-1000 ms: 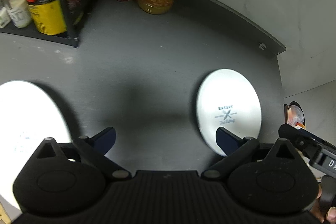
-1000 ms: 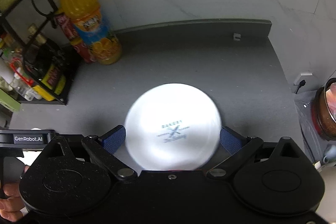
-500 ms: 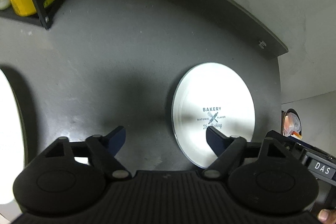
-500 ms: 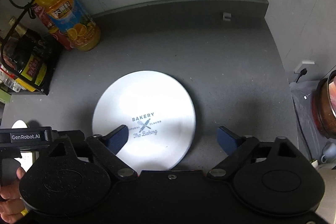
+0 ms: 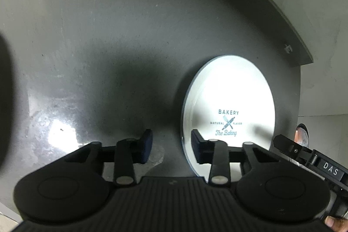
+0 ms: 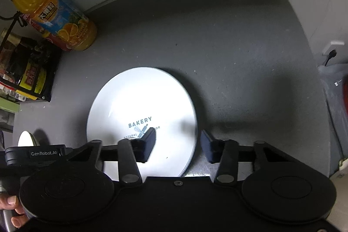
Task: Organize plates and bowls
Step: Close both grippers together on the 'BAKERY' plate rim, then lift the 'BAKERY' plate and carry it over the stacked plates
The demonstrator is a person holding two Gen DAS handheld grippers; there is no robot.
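Both grippers, left [image 5: 171, 146] and right [image 6: 178, 145], are straddling the plate [image 6: 141, 105] rim with jaws apart, gripping nothing; closing squarely should prevent slipping.

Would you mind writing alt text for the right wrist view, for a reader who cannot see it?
A white plate printed "BAKERY" lies flat on a dark grey counter, with the right gripper open above its near right edge: one finger over the plate, the other over the counter. An orange juice bottle and a rack of condiments stand at the back left.
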